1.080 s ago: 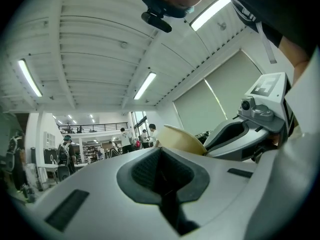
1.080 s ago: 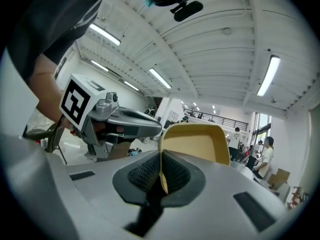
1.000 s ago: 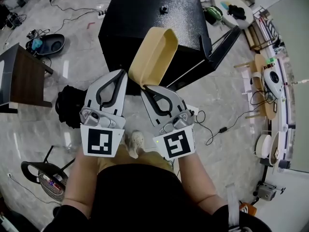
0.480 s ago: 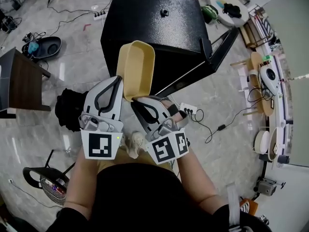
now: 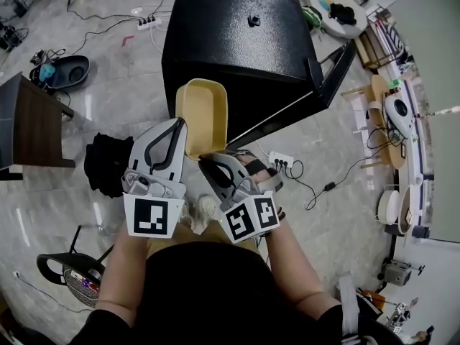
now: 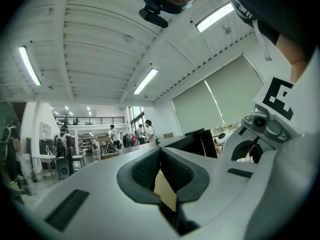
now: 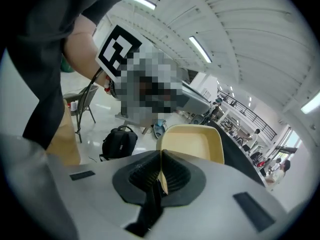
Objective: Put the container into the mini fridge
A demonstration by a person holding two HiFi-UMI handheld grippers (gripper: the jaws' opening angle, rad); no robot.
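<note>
**Item 1, nearest: right gripper** [image 5: 210, 165]. Held in the person's right hand and angled downward. The fingers are closed tight on the near rim of the container, and its own view shows the thin beige edge pinched between the ribbed pads [image 7: 161, 156].

**Item 2: left gripper** [image 5: 176, 131]. Held roughly level, just left of the right one. The fingers are closed on a beige wall of the same container, which shows as a sliver between the pads [image 6: 160, 151].

**Item 3: container** [image 5: 201, 110]. A beige, shallow, rounded rectangular tray. It is carried off the floor by both grippers at its near end, with the hollow side facing up. Its long axis runs straight away from the fingers toward the fridge. The far end reaches the fridge's near left corner, and whether it touches there cannot be told.

**Item 4: mini fridge** [image 5: 237, 42]. A black box standing on the floor directly beyond the container. Its door [image 5: 332, 67] is swung open at the right.

**Judgement.** The open front appears to face right and toward the person, so the cavity lies right of the container's present line. The coming move likely calls for carrying the far end rightward and round to that front. The right gripper is the nearer to the opening.

**Item 5, incidental.** A black backpack [image 5: 108, 164] lies on the floor at the left.
</note>
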